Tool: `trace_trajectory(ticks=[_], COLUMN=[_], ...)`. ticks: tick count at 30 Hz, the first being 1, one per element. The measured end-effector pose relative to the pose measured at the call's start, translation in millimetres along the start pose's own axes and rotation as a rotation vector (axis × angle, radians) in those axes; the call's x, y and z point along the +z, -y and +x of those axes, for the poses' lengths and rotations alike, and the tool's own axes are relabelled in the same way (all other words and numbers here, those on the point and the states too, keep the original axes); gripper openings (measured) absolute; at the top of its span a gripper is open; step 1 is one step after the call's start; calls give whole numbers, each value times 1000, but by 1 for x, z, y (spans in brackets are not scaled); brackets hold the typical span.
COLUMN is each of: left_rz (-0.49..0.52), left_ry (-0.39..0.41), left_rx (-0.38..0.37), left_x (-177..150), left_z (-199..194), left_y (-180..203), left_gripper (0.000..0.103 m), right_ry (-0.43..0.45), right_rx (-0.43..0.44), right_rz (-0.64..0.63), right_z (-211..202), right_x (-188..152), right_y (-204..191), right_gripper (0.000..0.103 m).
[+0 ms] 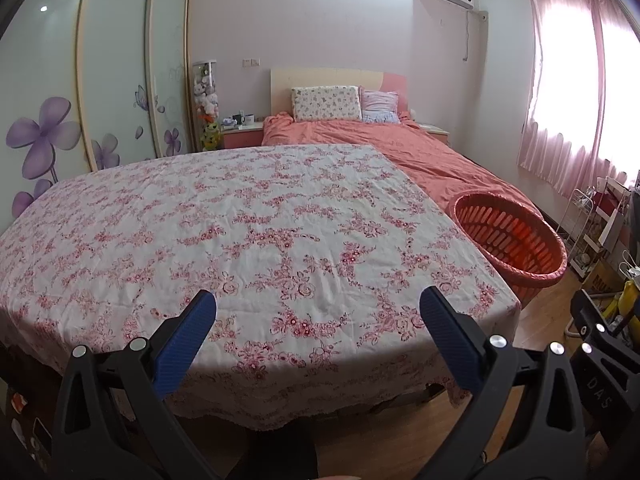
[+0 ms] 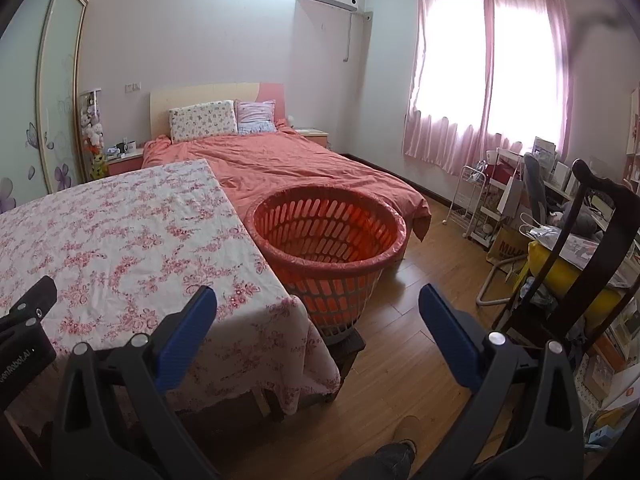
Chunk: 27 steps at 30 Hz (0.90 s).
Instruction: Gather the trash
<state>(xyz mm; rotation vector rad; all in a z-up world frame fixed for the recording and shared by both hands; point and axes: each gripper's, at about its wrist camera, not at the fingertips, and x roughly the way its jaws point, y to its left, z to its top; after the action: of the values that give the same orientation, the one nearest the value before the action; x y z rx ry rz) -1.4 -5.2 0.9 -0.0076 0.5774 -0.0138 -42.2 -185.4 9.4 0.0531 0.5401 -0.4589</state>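
An orange slatted basket (image 2: 328, 236) lined with a thin bag stands on a low stool at the right end of the table; it also shows in the left wrist view (image 1: 512, 236). The table carries a white cloth with red flowers (image 1: 224, 240), also in the right wrist view (image 2: 120, 232). I see no loose trash on the cloth. My left gripper (image 1: 318, 308) is open and empty, held over the table's near edge. My right gripper (image 2: 318, 308) is open and empty, held over the floor in front of the basket and the table's right corner.
A bed with an orange cover (image 2: 296, 164) stands behind the table. Wooden floor (image 2: 420, 280) lies to the right. A white wire rack (image 2: 472, 196), a dark chair back (image 2: 600, 240) and cluttered shelves stand at the right wall. A wardrobe with purple flowers (image 1: 44, 132) is on the left.
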Motion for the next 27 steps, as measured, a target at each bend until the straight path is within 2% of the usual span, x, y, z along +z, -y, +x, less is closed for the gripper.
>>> trace_trajectory(ticks=[27], left_rz=[-8], left_ry=[-15], left_rx=[-4], left_x=[-1], left_z=[2], left_y=[0], left_gripper=[100], right_ry=[2], right_rx=[-9], right_rz=[-4], right_z=[1], right_x=[2], right_y=[-1], right_gripper=[99])
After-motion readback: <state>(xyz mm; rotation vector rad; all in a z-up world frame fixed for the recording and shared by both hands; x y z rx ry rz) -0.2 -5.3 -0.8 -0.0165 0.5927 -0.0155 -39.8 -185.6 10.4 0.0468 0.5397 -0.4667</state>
